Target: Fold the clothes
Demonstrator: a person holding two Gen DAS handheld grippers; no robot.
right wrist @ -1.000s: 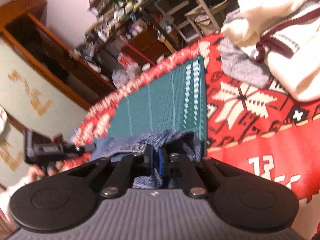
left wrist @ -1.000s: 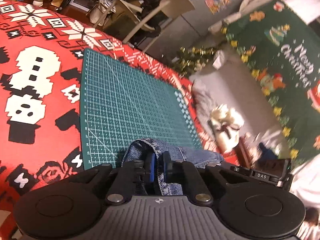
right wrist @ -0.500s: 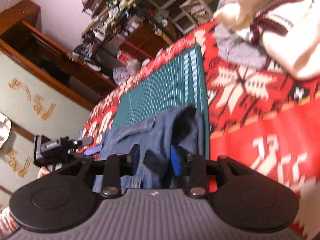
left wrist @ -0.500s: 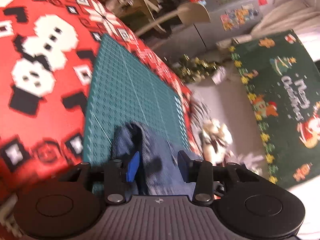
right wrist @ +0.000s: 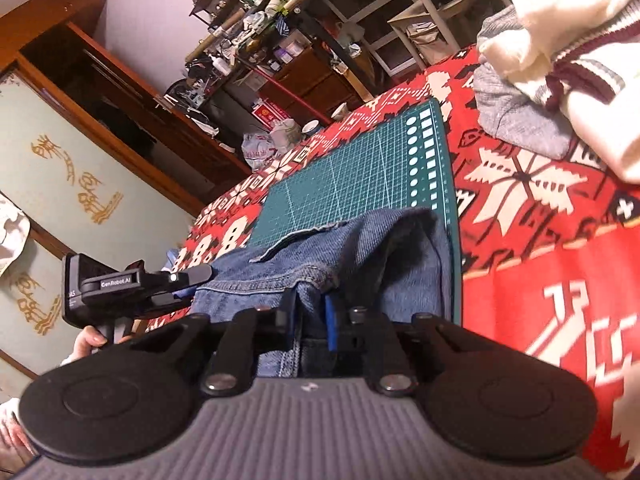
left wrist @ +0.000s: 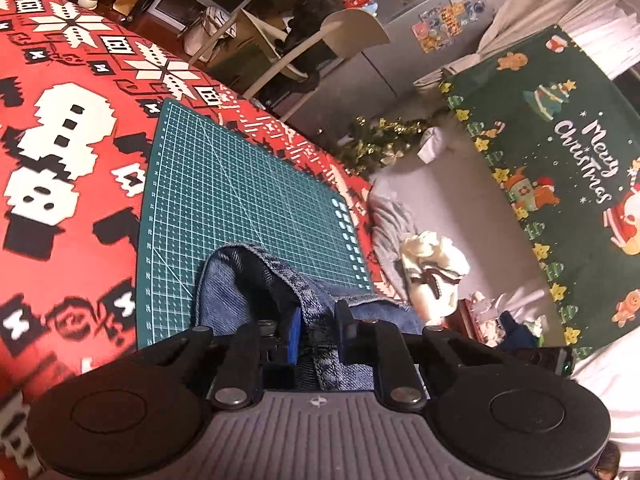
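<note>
A blue denim garment (left wrist: 240,292) lies on the near end of a green cutting mat (left wrist: 224,192), with its hem folded over. My left gripper (left wrist: 316,334) has its jaws partly apart around a fold of the denim. In the right wrist view the same denim (right wrist: 340,256) lies on the mat (right wrist: 360,176). My right gripper (right wrist: 310,324) has its jaws narrowly apart around a denim seam. The left gripper (right wrist: 132,284) shows at the garment's left edge.
The mat lies on a red Christmas tablecloth (left wrist: 60,152). A cream sweater with maroon trim (right wrist: 580,60) and a grey garment (right wrist: 520,120) are piled at the far right of the table. A green Merry Christmas rug (left wrist: 560,168) covers the floor beyond.
Both grippers were shut on the denim a second ago, opened wide half a second ago, and now have narrowed around folds of it. The denim now rests on the mat.
</note>
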